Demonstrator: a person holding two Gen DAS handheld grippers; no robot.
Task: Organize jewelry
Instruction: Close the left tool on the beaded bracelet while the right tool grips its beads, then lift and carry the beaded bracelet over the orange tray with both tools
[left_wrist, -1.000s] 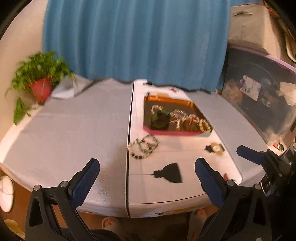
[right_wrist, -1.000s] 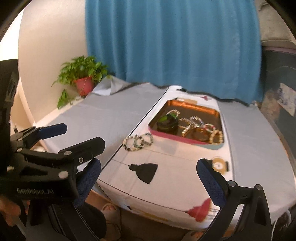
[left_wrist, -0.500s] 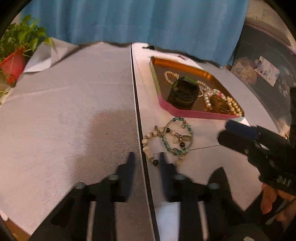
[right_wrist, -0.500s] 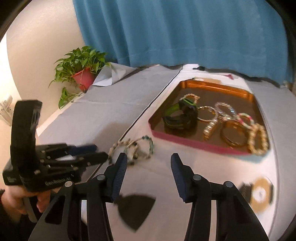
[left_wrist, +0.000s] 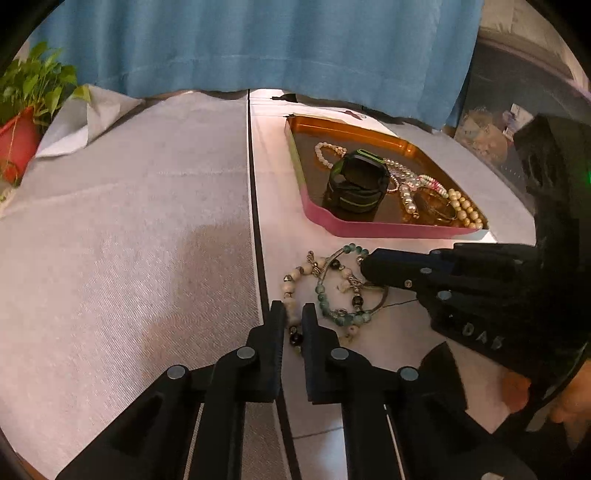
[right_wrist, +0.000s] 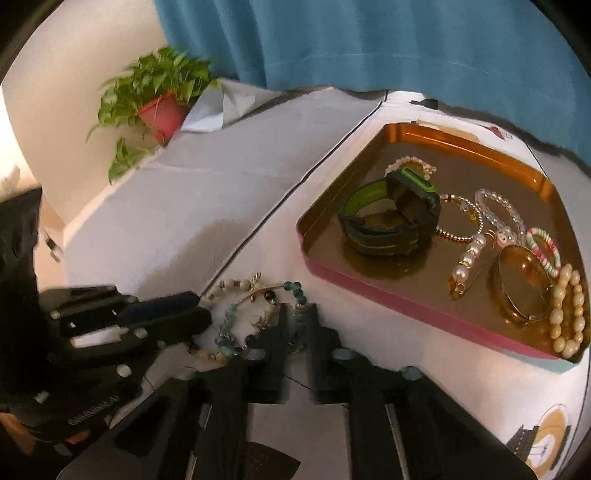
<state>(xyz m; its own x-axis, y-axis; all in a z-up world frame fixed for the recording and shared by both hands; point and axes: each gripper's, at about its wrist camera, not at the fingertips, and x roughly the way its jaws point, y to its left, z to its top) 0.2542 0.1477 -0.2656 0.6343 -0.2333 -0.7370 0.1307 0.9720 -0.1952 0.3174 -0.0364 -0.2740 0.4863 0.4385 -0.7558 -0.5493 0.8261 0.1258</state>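
Two tangled bead bracelets lie on the white cloth in front of a tray: a cream-bead bracelet (left_wrist: 290, 291) (right_wrist: 231, 285) and a teal-bead bracelet (left_wrist: 325, 301) (right_wrist: 297, 290). My left gripper (left_wrist: 293, 314) (right_wrist: 201, 308) is closed down on the near cream beads. My right gripper (right_wrist: 297, 314) (left_wrist: 365, 264) is closed down on the teal bracelet's right side. The pink-walled, gold-lined tray (left_wrist: 391, 229) (right_wrist: 406, 306) holds a black-and-green watch (left_wrist: 356, 182) (right_wrist: 391, 218), pearl strands and several bracelets.
A potted plant (left_wrist: 22, 122) (right_wrist: 159, 99) stands at the table's far left by crumpled paper (left_wrist: 85, 118). A blue curtain (left_wrist: 258, 44) hangs behind. A grey cloth (left_wrist: 129, 229) covers the table's left half. Dark boxes (left_wrist: 517, 122) stand at the right.
Both grippers came down from above the table's near edge to the tangled bracelets and closed, the left on the cream beads, the right on the teal bracelet.
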